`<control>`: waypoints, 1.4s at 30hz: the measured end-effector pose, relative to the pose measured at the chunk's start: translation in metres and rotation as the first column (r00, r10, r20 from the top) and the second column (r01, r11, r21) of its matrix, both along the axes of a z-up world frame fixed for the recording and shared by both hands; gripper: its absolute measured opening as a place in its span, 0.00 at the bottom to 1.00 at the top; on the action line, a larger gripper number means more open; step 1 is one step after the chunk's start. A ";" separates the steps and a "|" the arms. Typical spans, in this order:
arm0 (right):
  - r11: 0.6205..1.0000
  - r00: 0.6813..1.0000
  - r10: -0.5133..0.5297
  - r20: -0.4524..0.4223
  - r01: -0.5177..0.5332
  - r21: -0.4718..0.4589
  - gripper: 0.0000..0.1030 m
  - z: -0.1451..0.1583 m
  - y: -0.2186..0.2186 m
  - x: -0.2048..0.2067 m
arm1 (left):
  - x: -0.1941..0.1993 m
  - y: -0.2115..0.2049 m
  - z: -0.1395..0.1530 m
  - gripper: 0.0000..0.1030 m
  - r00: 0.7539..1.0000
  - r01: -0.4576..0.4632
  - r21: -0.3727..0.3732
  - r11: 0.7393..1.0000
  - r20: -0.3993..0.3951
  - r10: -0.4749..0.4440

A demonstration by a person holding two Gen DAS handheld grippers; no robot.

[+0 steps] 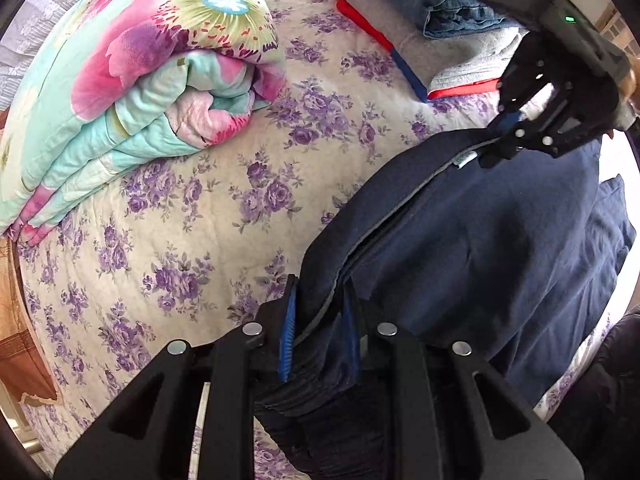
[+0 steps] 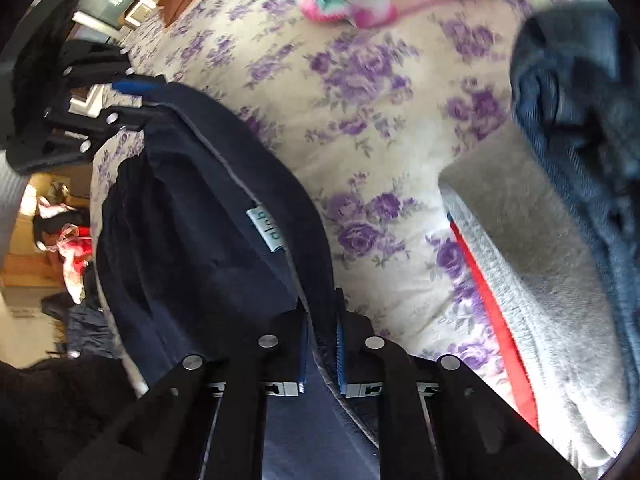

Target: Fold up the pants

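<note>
Both tools pinch the navy pants (image 1: 500,240), one at each end of the same folded edge. The left tool (image 1: 320,336) has its blue pads pressed together on a thick bundle of the dark cloth, with several layers between them. The right tool (image 2: 322,356) is also pressed on the cloth, on the edge with the grey piping (image 2: 224,152), and a small light label (image 2: 267,229) sits just in front of it.

The pants hang and lie between the two tools above the bed (image 1: 200,216) with the purple flower sheet. Their long axis runs from the left tool toward the right tool (image 1: 516,136), so the held edge looks stretched between them. The rest of the cloth falls down toward the near edge of the bed.

Beyond the pants, a stack of folded clothes lies on the bed: a grey garment with a red stripe (image 2: 532,248) and folded jeans (image 2: 580,120) on top of it. A folded flower quilt (image 1: 132,80) is further away, to the left of the pants.

In my judgement, the coming move depends on keeping this held edge straight, and both tools must travel together.
</note>
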State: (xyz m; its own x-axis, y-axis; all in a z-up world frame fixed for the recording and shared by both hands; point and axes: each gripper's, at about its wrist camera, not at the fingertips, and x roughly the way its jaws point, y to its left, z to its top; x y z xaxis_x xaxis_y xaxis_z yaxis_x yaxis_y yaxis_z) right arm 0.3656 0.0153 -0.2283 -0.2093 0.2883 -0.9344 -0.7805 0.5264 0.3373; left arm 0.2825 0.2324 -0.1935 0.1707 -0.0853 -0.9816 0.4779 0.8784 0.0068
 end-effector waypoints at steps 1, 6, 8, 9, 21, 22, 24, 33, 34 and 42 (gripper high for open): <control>1.000 0.999 -0.007 0.041 0.007 -0.005 0.10 0.006 0.000 -0.001 | 0.002 -0.001 -0.002 0.19 1.000 -0.004 0.006 1.000 0.001 0.004; 0.996 0.968 -0.075 0.238 0.086 -0.036 0.11 0.027 0.000 0.009 | 0.025 0.001 -0.008 0.19 0.997 -0.077 0.033 0.996 0.018 0.077; 0.993 0.954 -0.072 0.291 0.096 -0.068 0.11 0.025 0.008 0.010 | 0.037 0.002 -0.016 0.19 0.994 -0.111 0.065 0.992 0.019 0.110; 0.992 0.949 -0.069 0.308 0.099 -0.082 0.11 0.024 0.013 0.011 | 0.042 0.002 -0.021 0.19 0.992 -0.126 0.083 0.989 0.013 0.125; 0.991 0.952 -0.112 0.286 0.086 0.102 0.11 0.106 -0.018 -0.047 | -0.020 0.015 0.036 0.19 0.989 -0.106 0.008 0.994 0.105 0.105; 0.989 0.953 -0.107 0.283 0.074 0.125 0.11 0.115 -0.022 -0.062 | -0.033 0.016 0.043 0.19 0.989 -0.098 -0.006 0.995 0.114 0.098; 0.985 0.957 -0.106 0.271 0.064 0.158 0.11 0.123 -0.028 -0.097 | -0.062 0.017 0.052 0.19 0.988 -0.090 -0.035 0.995 0.122 0.093; 0.993 0.976 -0.072 0.205 0.050 0.107 0.11 0.071 -0.012 -0.237 | -0.186 0.017 0.013 0.16 0.992 -0.115 -0.057 0.992 0.034 0.117; 0.995 0.978 -0.066 0.198 0.049 0.089 0.11 0.063 -0.010 -0.248 | -0.196 0.018 0.008 0.16 0.992 -0.123 -0.064 0.990 0.022 0.124; 0.994 0.980 -0.103 0.168 0.097 0.041 0.11 0.015 0.004 -0.288 | -0.220 0.023 -0.022 0.16 0.989 -0.147 -0.057 0.988 -0.013 0.146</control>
